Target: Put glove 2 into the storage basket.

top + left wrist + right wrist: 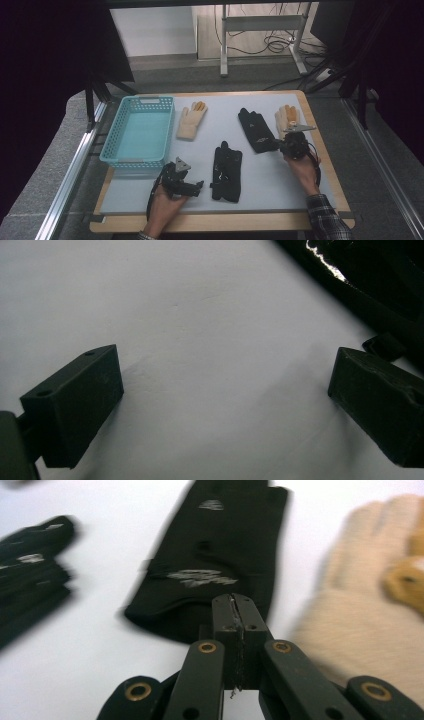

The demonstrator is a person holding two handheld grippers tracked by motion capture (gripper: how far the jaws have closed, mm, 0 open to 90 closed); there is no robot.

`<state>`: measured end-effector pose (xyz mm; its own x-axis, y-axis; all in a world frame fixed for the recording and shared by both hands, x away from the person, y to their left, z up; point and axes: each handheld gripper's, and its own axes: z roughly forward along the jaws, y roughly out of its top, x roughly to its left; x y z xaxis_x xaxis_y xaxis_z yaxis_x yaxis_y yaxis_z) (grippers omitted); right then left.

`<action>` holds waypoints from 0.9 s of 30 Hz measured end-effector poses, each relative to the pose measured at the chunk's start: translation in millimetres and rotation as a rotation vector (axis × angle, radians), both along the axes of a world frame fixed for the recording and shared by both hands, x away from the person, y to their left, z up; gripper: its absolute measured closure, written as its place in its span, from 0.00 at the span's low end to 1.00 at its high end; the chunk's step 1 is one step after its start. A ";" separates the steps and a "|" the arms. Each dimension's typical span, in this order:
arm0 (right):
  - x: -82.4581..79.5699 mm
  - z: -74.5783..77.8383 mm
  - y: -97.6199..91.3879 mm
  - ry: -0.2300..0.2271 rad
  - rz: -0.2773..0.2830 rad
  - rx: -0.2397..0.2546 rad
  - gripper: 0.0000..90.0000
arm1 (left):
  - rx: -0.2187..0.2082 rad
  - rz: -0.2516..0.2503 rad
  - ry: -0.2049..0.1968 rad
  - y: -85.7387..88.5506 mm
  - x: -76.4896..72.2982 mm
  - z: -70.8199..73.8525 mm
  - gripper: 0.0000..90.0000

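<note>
The right gripper (287, 141) sits at the right side of the worktop (265, 185), its jaws clenched pad against pad with nothing between them, as the right gripper view shows. Its tip is at the cuff edge of the far black glove (220, 565), which lies flat on the grey mat; whether it touches the cuff cannot be told. A cream glove (370, 620) with tan fingertips lies just beside that black glove, on its right.

The left gripper (196, 187) rests low at the near left of the worktop, jaws released and spread wide over bare mat. A second black glove (227, 172) lies just to its right.

A turquoise basket (112, 150) stands at the left edge, with another cream glove (190, 122) beside it.
</note>
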<state>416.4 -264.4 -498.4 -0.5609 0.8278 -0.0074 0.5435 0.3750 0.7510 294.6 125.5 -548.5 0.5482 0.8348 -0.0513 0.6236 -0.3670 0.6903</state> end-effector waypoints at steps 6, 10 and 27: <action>19.3 -9.6 -3.6 0.009 -0.037 -0.051 0.98 | -0.001 0.000 0.000 0.0 0.0 0.0 0.02; 24.3 -18.8 -5.6 0.030 -0.055 -0.060 0.98 | -0.001 0.000 0.000 0.0 0.0 0.0 0.02; -4.8 -14.6 36.5 0.017 0.163 -0.048 0.94 | 0.000 0.000 0.000 0.0 0.0 0.0 0.02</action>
<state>411.5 -227.9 -513.1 -0.6883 0.7246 -0.0338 0.4848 0.4942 0.7216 294.6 125.5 -548.5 0.5481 0.8348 -0.0515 0.6237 -0.3669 0.6903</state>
